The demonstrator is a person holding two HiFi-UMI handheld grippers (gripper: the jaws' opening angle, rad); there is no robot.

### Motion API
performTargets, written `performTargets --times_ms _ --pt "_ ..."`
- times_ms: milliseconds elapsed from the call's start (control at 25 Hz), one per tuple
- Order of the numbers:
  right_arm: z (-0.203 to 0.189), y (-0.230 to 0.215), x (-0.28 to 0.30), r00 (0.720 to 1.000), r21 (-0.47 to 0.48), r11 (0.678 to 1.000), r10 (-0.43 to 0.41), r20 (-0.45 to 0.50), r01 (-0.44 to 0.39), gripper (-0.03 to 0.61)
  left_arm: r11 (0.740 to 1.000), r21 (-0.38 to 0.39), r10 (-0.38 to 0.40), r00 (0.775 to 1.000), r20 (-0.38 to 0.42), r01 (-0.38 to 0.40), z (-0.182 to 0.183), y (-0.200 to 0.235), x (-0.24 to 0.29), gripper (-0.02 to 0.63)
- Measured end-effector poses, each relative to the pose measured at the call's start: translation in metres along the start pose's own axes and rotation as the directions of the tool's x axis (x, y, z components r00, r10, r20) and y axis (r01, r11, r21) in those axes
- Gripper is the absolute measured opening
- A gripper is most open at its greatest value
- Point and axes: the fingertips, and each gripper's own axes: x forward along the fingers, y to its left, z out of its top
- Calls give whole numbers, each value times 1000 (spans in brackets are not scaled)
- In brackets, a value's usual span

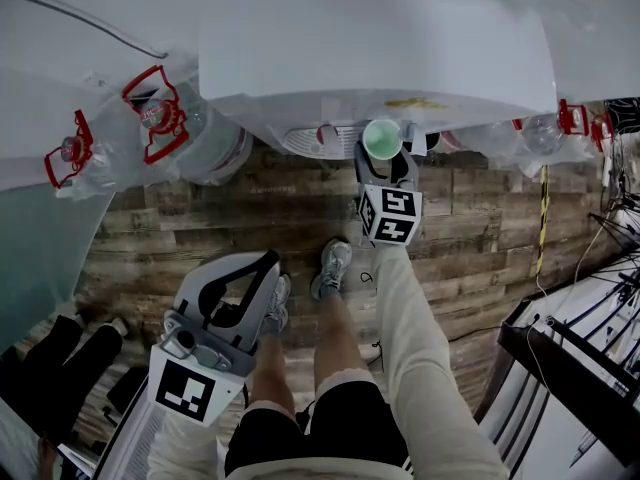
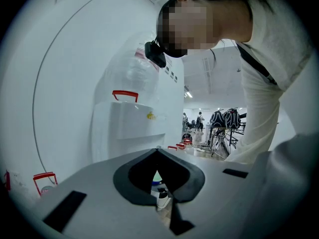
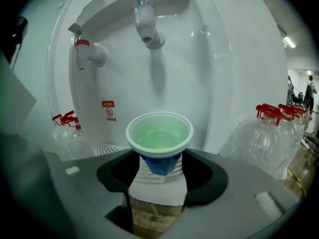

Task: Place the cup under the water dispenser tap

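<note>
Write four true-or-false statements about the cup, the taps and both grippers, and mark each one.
1. The right gripper holds the cup upright. True.
2. The left gripper also grips the cup. False: its jaws are together on nothing.
3. The dispenser has a red tap and a white tap. True.
4. The cup stands on the grille. False: it is held in the air, clear of the grille.
</note>
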Motion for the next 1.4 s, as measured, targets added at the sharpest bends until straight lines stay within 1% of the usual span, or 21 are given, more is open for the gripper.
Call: performTargets --times_ms 400,680,920,1000,1080,1120,1200,1320,1360,1400 --pt "-2 2 3 1000 -35 999 7 -30 -8 273 1000 -1 1 1000 2 -1 1 0 2 6" --pt "1 4 -7 999 6 1000 30 -19 -30 307 1000 0 -6 1000 2 6 2 -3 -3 6" --pt "4 3 -37 1000 46 999 -1 14 0 313 1000 12 -20 1000 16 20 11 -8 -11 5" --pt "7 6 -53 1000 42 999 -11 29 9 312 999 18 -29 999 23 28 17 -11 -15 6" --pt "13 12 -71 999 34 999 -2 44 1 310 999 26 -40 999 30 39 25 -15 -19 6" --pt "16 16 -79 999 30 1000 5 53 -7 300 998 32 -47 998 33 46 29 -16 -21 6" --pt "27 23 -95 997 20 1000 10 80 -12 202 997 43 -60 997 42 58 36 -19 -26 6" --pt "48 30 -120 991 7 1000 -6 133 5 47 996 53 -74 996 59 71 46 -22 -34 5" --pt "54 32 -128 989 7 1000 -9 151 8 11 996 56 -79 995 63 75 49 -24 -37 5" --pt "61 34 -136 986 10 1000 -9 167 8 9 995 59 -83 994 67 79 52 -26 -40 5"
